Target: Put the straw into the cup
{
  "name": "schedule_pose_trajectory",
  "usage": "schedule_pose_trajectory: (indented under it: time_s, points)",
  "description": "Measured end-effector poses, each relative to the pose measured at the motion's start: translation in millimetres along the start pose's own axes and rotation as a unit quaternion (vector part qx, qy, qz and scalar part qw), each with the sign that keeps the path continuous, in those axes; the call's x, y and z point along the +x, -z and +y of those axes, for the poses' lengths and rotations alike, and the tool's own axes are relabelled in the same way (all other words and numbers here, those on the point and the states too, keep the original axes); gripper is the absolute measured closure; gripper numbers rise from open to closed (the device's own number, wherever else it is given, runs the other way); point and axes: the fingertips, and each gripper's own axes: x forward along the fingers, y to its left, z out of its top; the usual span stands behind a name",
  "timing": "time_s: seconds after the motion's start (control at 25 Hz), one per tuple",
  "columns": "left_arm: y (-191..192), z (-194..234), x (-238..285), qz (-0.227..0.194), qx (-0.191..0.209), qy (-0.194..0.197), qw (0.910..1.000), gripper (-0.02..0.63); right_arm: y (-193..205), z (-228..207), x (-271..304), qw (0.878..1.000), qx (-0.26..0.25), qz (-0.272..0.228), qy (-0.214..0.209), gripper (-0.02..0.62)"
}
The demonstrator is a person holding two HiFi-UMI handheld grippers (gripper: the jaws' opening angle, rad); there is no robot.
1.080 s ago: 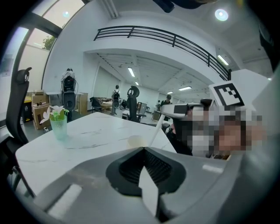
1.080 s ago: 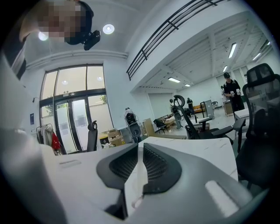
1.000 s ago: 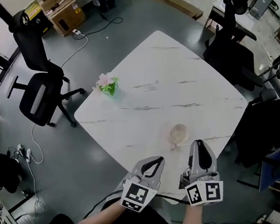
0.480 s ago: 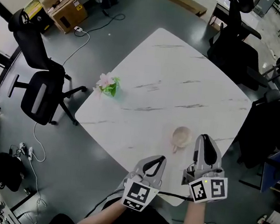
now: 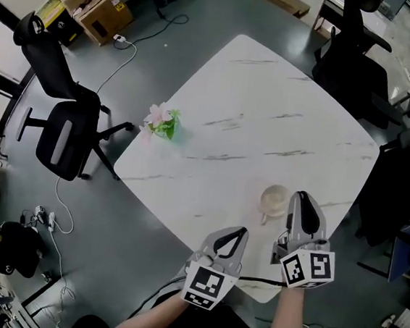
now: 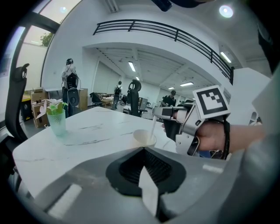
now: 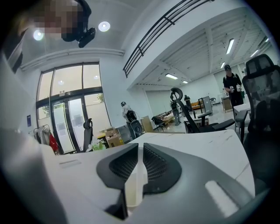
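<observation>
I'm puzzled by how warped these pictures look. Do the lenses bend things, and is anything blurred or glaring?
Left gripper view: fisheye, dark-rimmed; the black balcony railing curves, a round ceiling lamp glares. Right gripper view: same bowing, bright glass doors, a mosaic patch added afterwards top left. Head view: the edges of the white marble table bow; nothing is badly blurred.

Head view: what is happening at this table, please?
A person stands at a white table with a claw in each hand. The right claw is shut on a straw and holds it upright over the cup. The straw's lower end seems to be just inside the cup's mouth, and it is not yet let go. The left claw is shut and hovers near the table's edge, touching nothing.
</observation>
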Motion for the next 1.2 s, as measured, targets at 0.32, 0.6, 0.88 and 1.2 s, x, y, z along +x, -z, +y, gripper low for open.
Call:
schedule_pose_trajectory:
  time_s: [0.32,0.6,0.88,1.2]
  points:
    - [5.5,2.6,5.5,0.008,-0.001,0.005,1.0000,0.604,22.4,-10.7,9.3,1.000,0.007,0.012,0.011,0.560]
    - [5.1,3.1,7.5,0.010,0.000,0.012,0.9999,0.604,35.9,-13.8,9.6,0.999,0.007,0.024,0.025,0.558]
    - [2.8,4.0,5.7,0.007,0.001,0.014,0.9999,0.604,44.1,-15.6,7.3,0.999,0.005,0.034,0.033,0.546]
    - [-4.6,4.5,2.3,0.000,0.004,0.015,0.9999,0.604,32.1,-16.7,0.3,0.999,0.001,0.028,0.045,0.489]
